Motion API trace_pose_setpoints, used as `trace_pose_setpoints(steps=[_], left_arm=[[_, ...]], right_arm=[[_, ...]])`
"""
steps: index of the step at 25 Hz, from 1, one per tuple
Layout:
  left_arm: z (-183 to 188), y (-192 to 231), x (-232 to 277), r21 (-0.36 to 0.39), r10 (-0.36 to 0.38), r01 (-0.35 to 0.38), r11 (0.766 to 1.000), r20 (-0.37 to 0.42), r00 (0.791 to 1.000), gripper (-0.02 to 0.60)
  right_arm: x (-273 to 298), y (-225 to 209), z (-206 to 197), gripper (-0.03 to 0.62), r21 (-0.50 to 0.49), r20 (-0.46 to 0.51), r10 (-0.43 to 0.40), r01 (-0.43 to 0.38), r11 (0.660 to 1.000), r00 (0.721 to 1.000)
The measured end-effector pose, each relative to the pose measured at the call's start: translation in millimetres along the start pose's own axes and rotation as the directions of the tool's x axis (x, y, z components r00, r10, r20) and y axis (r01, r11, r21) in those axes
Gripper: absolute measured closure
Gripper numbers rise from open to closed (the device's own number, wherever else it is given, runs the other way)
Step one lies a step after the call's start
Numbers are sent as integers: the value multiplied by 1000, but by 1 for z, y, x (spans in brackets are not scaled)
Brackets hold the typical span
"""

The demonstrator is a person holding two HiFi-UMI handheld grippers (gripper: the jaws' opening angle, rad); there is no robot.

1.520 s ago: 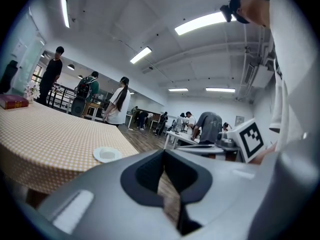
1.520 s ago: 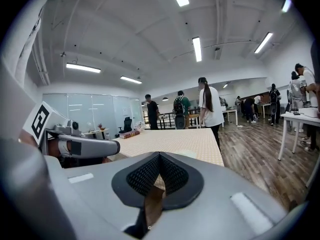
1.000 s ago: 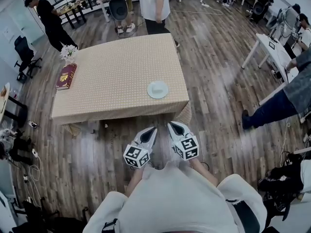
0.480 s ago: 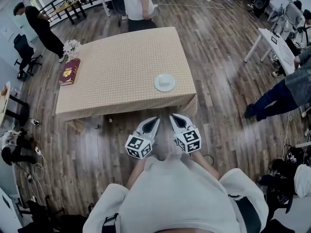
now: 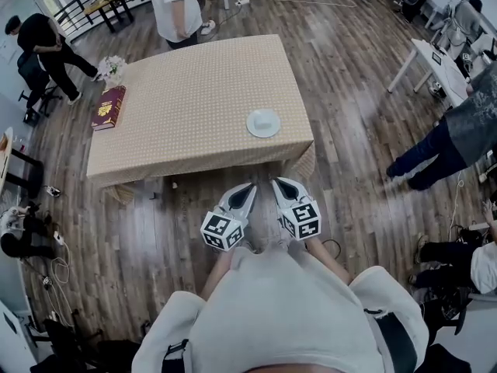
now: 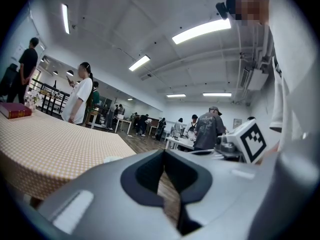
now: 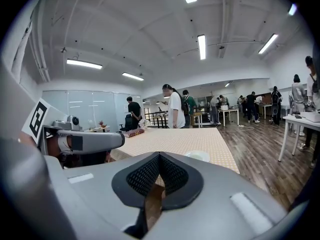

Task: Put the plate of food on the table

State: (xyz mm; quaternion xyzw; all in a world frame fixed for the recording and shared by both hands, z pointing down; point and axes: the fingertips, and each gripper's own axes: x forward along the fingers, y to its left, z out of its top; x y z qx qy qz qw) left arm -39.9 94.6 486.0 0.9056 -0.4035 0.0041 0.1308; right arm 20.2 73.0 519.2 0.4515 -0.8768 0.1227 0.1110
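Note:
A white plate (image 5: 262, 123) with a pale mound on it sits on the tan checked table (image 5: 194, 107), near its front right corner. My two grippers hang side by side in front of that table edge, over the wooden floor. The left gripper (image 5: 247, 187) is shut with nothing in it, and so is the right gripper (image 5: 279, 183). In the left gripper view the jaws of the left gripper (image 6: 164, 152) meet, and the plate (image 6: 112, 159) peeks over them. The right gripper view shows the right gripper (image 7: 159, 155) shut, with the plate (image 7: 198, 155) just beyond it.
A red book (image 5: 108, 107) and a small vase of flowers (image 5: 111, 67) stand at the table's far left. A person in white (image 5: 175, 6) stands beyond the table, another in dark trousers (image 5: 435, 150) at the right near a white table (image 5: 435, 68). Cables lie at the left.
Both grippers stay shut and side by side before the table edge. The person in white beyond the table has walked to the left. The person at the right has shifted a little.

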Motion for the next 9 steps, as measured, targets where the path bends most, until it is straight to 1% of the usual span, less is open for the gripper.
trace_pose_setpoints(steps=[9], left_arm=[[3,8,-3,2,-5,5,1000,-3,1000,574]], right_arm=[[5,6,5,597,-4,7,-3,3,1000,1000]])
